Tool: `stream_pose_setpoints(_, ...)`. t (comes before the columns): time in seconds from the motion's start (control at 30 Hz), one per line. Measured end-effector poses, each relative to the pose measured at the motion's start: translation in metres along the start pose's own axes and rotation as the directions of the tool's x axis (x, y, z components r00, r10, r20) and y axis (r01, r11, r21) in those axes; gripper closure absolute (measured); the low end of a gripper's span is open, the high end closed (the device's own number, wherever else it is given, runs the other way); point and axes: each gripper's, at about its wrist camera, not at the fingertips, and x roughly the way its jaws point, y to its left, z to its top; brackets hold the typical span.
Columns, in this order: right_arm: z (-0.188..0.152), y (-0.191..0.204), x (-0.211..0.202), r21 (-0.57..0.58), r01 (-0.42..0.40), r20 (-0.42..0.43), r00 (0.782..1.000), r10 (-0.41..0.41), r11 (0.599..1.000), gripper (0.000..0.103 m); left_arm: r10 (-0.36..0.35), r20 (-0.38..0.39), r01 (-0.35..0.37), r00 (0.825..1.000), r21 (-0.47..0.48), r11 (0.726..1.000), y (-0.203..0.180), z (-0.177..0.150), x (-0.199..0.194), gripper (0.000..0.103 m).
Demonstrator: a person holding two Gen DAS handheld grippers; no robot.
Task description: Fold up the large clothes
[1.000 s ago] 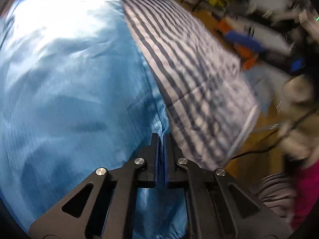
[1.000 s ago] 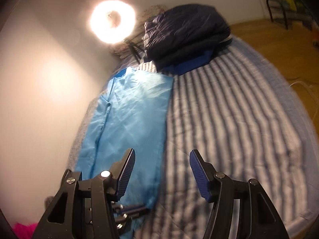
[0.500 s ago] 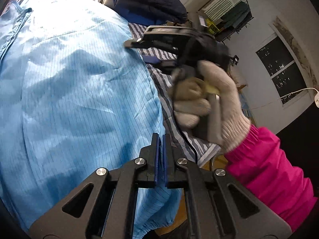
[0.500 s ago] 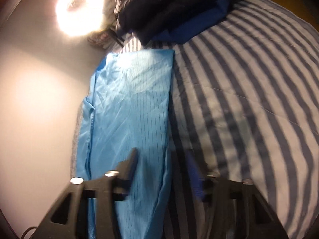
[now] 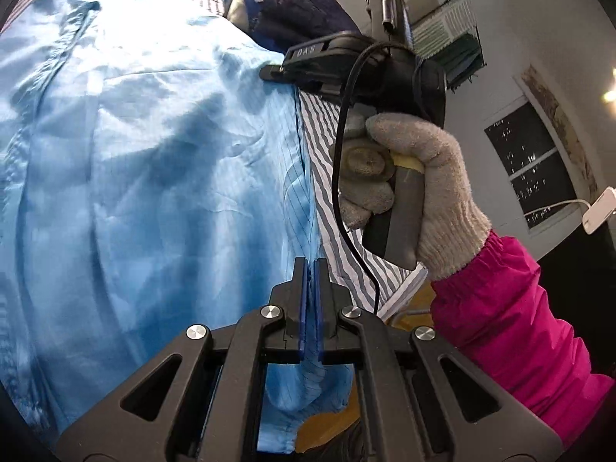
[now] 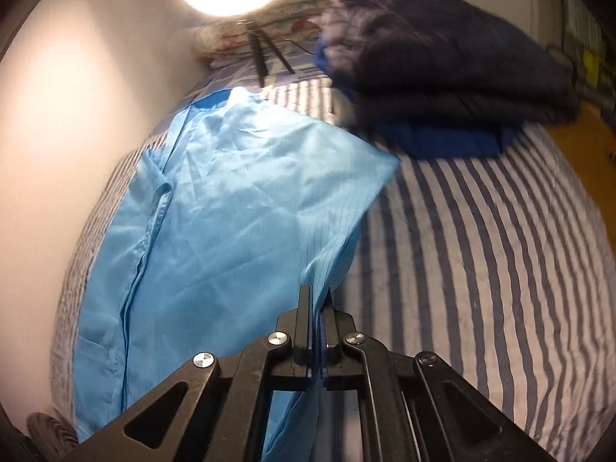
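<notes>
Light blue fabric sits pinched in both of our tools: the left hand-held gripper (image 5: 310,269) is clamped on the long edge of the blue garment (image 5: 154,161), and the right hand-held gripper (image 6: 316,300), whose jaws have just been closing, now bites the same edge further along. The garment lies lengthwise on the striped bed (image 6: 481,250), beside a dark folded pile (image 6: 442,65). We judge the fold is starting; next we lift both grips evenly and carry the edge across.
</notes>
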Motion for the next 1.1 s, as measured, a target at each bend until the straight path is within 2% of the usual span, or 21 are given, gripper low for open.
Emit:
stream_pose_setpoints(0.1, 0.008, 0.037, -0.004, -0.092, 0.019, 0.01, 1.0, -0.018, 0.996, 0.103, -0.021, 0.008, 0.022, 1.0, -0.03, 0.999, 0.008, -0.006, -0.013, 0.103)
stream_pose_setpoints(0.27, 0.009, 0.105, -0.002, -0.227, 0.004, 0.015, 1.0, -0.001, 0.974, 0.103, -0.021, 0.035, 0.023, 0.999, -0.063, 0.998, 0.024, -0.02, -0.04, 0.103)
stream_pose_setpoints(0.37, -0.002, 0.156, 0.021, -0.322, -0.01, -0.015, 1.0, 0.005, 0.947, 0.103, 0.012, 0.057, -0.006, 0.998, -0.09, 0.996, 0.04, -0.032, -0.061, 0.103)
stream_pose_setpoints(0.47, -0.017, 0.19, 0.049, -0.363, -0.033, -0.071, 0.997, 0.008, 0.931, 0.103, 0.046, 0.065, -0.037, 0.997, -0.134, 0.99, 0.058, -0.042, -0.073, 0.103)
stream_pose_setpoints(0.53, -0.027, 0.214, 0.069, -0.406, -0.034, -0.105, 0.994, -0.01, 0.913, 0.103, 0.068, 0.068, -0.055, 0.995, -0.17, 0.984, 0.075, -0.047, -0.082, 0.103)
stream_pose_setpoints(0.67, -0.041, 0.248, 0.088, -0.54, 0.005, -0.119, 0.99, -0.082, 0.842, 0.102, 0.101, 0.069, -0.083, 0.993, -0.221, 0.972, 0.096, -0.055, -0.089, 0.103)
stream_pose_setpoints(0.7, -0.04, 0.248, 0.087, -0.543, 0.003, -0.12, 0.989, -0.081, 0.84, 0.098, 0.104, 0.067, -0.086, 0.992, -0.227, 0.97, 0.1, -0.057, -0.09, 0.103)
stream_pose_setpoints(0.73, -0.037, 0.246, 0.082, -0.532, -0.012, -0.128, 0.99, -0.066, 0.847, 0.089, 0.103, 0.064, -0.086, 0.993, -0.23, 0.97, 0.103, -0.058, -0.091, 0.103)
stream_pose_setpoints(0.8, -0.029, 0.235, 0.067, -0.483, -0.073, -0.137, 0.991, 0.007, 0.872, 0.075, 0.107, 0.062, -0.09, 0.992, -0.225, 0.97, 0.101, -0.062, -0.089, 0.103)
stream_pose_setpoints(0.9, -0.013, 0.206, 0.033, -0.382, -0.239, -0.141, 0.97, 0.199, 0.893, 0.075, 0.103, 0.063, -0.087, 0.993, -0.216, 0.973, 0.1, -0.065, -0.089, 0.103)
stream_pose_setpoints(0.97, -0.002, 0.18, 0.011, -0.3, -0.311, -0.087, 0.95, 0.299, 0.902, 0.075, 0.1, 0.065, -0.084, 0.993, -0.213, 0.973, 0.099, -0.066, -0.087, 0.103)
stream_pose_setpoints(1.0, 0.003, 0.174, 0.009, -0.273, -0.308, -0.066, 0.951, 0.301, 0.912, 0.076, 0.096, 0.066, -0.08, 0.993, -0.214, 0.974, 0.1, -0.066, -0.085, 0.103)
stream_pose_setpoints(1.1, 0.02, 0.139, 0.016, -0.163, -0.199, -0.018, 0.98, 0.199, 0.966, 0.083, 0.085, 0.072, -0.067, 0.994, -0.223, 0.973, 0.101, -0.063, -0.082, 0.103)
